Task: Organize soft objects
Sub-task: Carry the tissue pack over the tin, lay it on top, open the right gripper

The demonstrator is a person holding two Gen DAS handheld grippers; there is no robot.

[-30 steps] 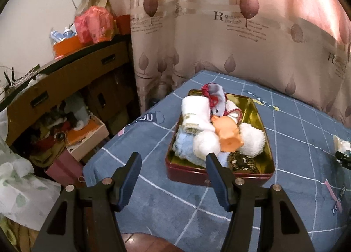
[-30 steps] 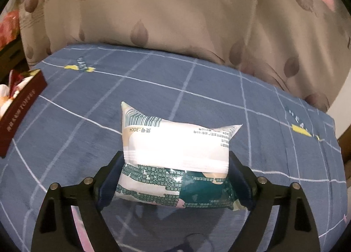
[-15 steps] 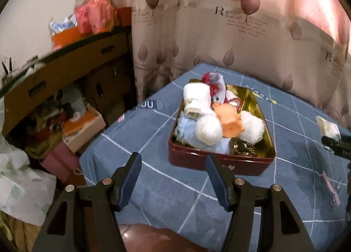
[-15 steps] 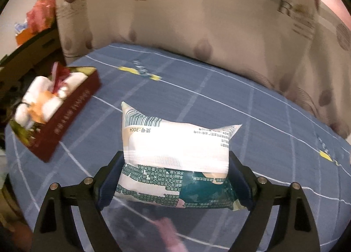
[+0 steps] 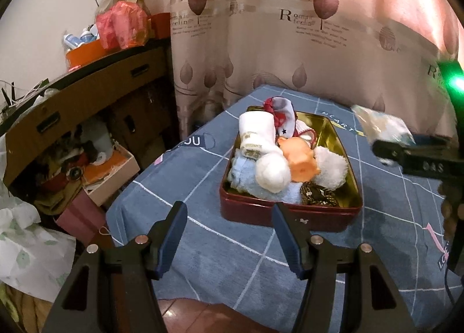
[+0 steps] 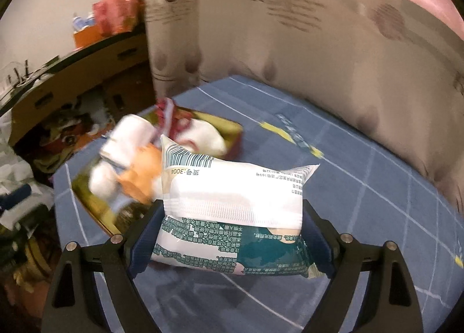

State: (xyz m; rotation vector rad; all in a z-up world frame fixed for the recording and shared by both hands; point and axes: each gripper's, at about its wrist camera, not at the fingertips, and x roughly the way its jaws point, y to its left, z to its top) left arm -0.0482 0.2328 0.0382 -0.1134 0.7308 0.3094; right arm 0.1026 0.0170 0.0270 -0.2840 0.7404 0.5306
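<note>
The right tongs [image 6: 232, 234] clench a sealed pack of tissues [image 6: 232, 205], white above and teal below with a barcode at its upper left corner, both blue pads pressed against the pack's short ends. The pack hangs in the air above a blue cloth with white grid lines [image 6: 362, 188], just to the right of a dark red tin with a gold lining [image 6: 235, 136]; that side of the view is blurred. In the left wrist view, the same pack [image 5: 382, 127] appears at the right edge, carried by the right tongs [image 5: 385, 144] above the cloth [image 5: 232, 249] and just beyond the tin's right rim [image 5: 345, 159].

The tin is heaped with soft things: a rolled white towel with a woven label [image 5: 258, 133], a white fluffy ball [image 5: 272, 172], an orange plush piece [image 5: 298, 156], a second white fluffy piece [image 5: 330, 167], a pale blue cloth [image 5: 243, 176] beneath them, a white sock with red trim and a star [image 5: 281, 114] at the far end, and a dark patterned item [image 5: 319, 195] in the near right corner.

The left tongs [image 5: 229, 234] stand released, jaws apart and empty, low over the near edge of the cloth, in front of the tin. A leaf-print curtain [image 5: 290, 43] hangs behind; cluttered cardboard shelving [image 5: 87, 95] stands at left.
</note>
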